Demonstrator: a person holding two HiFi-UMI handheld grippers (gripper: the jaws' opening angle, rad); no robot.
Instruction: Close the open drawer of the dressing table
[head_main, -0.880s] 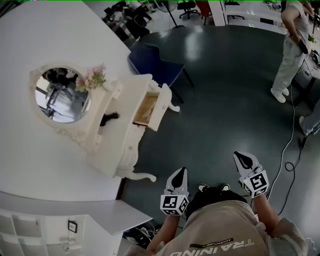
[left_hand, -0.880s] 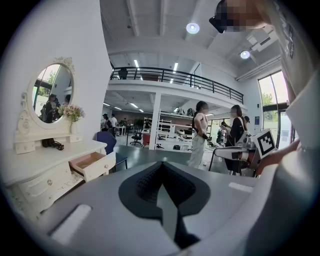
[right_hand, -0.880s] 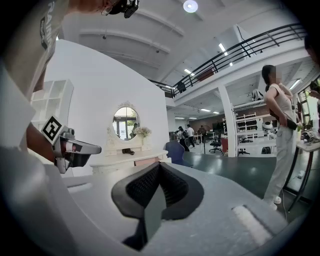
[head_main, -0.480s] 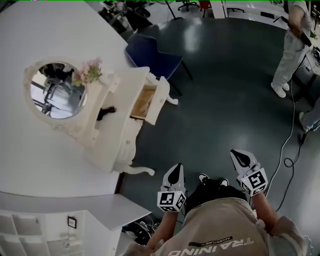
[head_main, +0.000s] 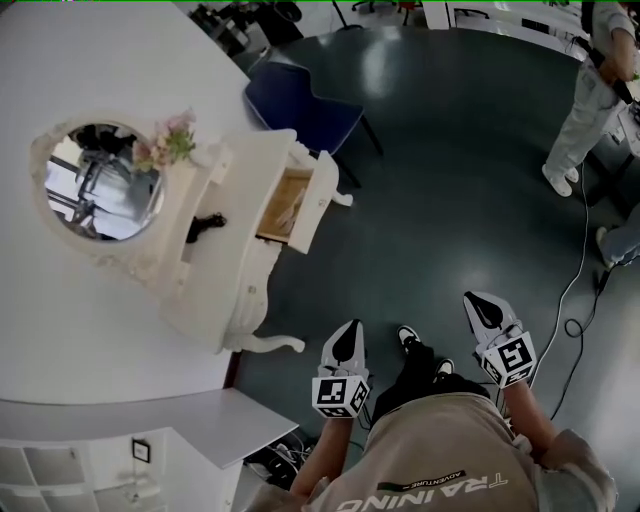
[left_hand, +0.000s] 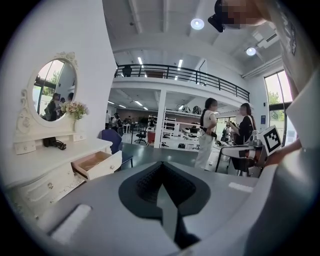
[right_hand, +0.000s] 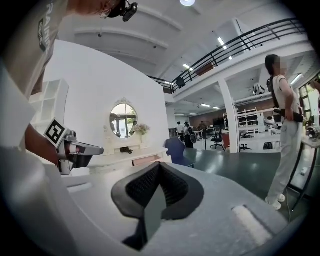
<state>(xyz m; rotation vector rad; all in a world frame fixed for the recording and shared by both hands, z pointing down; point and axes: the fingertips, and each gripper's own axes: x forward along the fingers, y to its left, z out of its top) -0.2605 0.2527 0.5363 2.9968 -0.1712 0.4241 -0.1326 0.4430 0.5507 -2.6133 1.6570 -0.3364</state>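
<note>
**A:** The jaws of both grippers are pressed together, tip to tip, with nothing held between them; do you read it so?

**B:** Yes; the left gripper (left_hand: 161, 165) shows its pads meeting in its own view, and the right gripper (right_hand: 159, 166) does the same; both are held in the air ahead of the person's torso, well apart from the dressing table (head_main: 240, 270)

**A:** And the drawer (head_main: 312, 212)?

**B:** It stands pulled out from the front of the dressing table, at the end nearest the blue chair (head_main: 305, 105); its wooden inside shows, and its white front faces out over the dark floor (head_main: 450, 180); neither gripper touches it

**A:** What sits on the dressing table?

**B:** A small black thing (head_main: 205, 226) lies on its top; a bunch of pink flowers (head_main: 165, 143) stands at its back, just beside the round mirror (head_main: 98, 182), which rises behind the top against the white wall

**A:** And round about?

**B:** A person in pale clothes (head_main: 590, 100) stands far across the floor from the dressing table; a cable (head_main: 572, 300) trails on the floor on that same far side; a white shelf unit (head_main: 60, 470) stands along the wall near the dressing table's other end, away from the chair
</note>
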